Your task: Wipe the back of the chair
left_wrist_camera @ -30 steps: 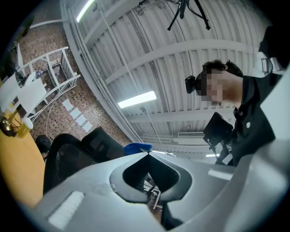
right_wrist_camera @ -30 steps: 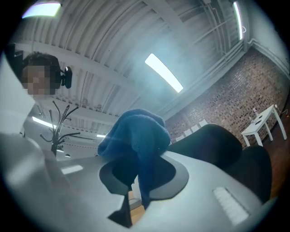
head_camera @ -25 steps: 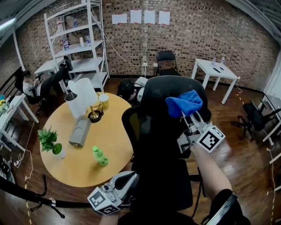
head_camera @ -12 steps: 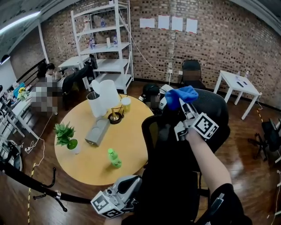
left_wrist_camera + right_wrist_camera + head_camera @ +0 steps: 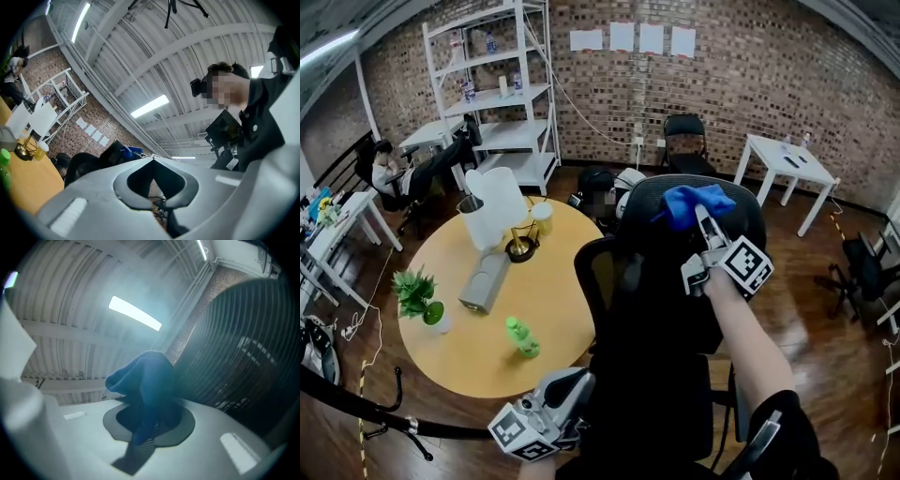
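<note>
A black mesh office chair (image 5: 661, 309) stands in front of me, its back (image 5: 645, 234) facing me. My right gripper (image 5: 701, 217) is shut on a blue cloth (image 5: 693, 202), which lies against the top of the chair back. In the right gripper view the blue cloth (image 5: 147, 385) bunches out of the jaws, with the ribbed mesh (image 5: 243, 352) close on the right. My left gripper (image 5: 567, 394) hangs low beside the seat, jaws together and holding nothing. The left gripper view points up at the ceiling; its gripper (image 5: 153, 159) meets at a point.
A round wooden table (image 5: 492, 300) stands left of the chair with a green bottle (image 5: 521, 337), a potted plant (image 5: 416, 298), a grey box (image 5: 484, 277) and a white lamp (image 5: 499, 199). Shelving (image 5: 492, 94), a white table (image 5: 786, 164) and other chairs line the brick wall.
My right gripper has carried the cloth along the top of the chair back, to the left and then back towards the right. The head view swung. The left gripper stayed low.
</note>
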A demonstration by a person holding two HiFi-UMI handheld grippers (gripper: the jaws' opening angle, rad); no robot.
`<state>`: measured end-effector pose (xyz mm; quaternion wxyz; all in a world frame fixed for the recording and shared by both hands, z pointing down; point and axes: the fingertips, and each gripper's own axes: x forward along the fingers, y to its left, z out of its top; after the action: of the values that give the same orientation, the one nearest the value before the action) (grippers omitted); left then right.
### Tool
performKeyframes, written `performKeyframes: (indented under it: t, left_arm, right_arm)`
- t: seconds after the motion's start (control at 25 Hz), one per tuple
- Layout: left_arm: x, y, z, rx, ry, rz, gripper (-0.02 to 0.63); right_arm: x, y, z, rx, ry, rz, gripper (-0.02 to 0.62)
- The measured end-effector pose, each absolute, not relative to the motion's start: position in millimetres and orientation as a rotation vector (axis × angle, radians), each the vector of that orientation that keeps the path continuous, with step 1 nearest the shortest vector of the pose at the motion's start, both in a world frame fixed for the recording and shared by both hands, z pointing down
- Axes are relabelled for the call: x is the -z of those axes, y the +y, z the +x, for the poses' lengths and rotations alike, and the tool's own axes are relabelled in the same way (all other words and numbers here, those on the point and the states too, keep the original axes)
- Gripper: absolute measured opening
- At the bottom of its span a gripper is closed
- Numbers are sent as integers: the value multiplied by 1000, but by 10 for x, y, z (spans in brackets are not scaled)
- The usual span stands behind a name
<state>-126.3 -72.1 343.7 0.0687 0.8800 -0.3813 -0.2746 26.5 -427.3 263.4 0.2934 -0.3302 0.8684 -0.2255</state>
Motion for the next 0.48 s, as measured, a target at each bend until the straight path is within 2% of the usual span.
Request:
performKeyframes:
  t: [0.48]
  left_arm:
    - [-3422,-890,-812,804,-976,2697,-8]
  right_arm:
    - [-2773,-4143,1259,530,2279,-1106,54]
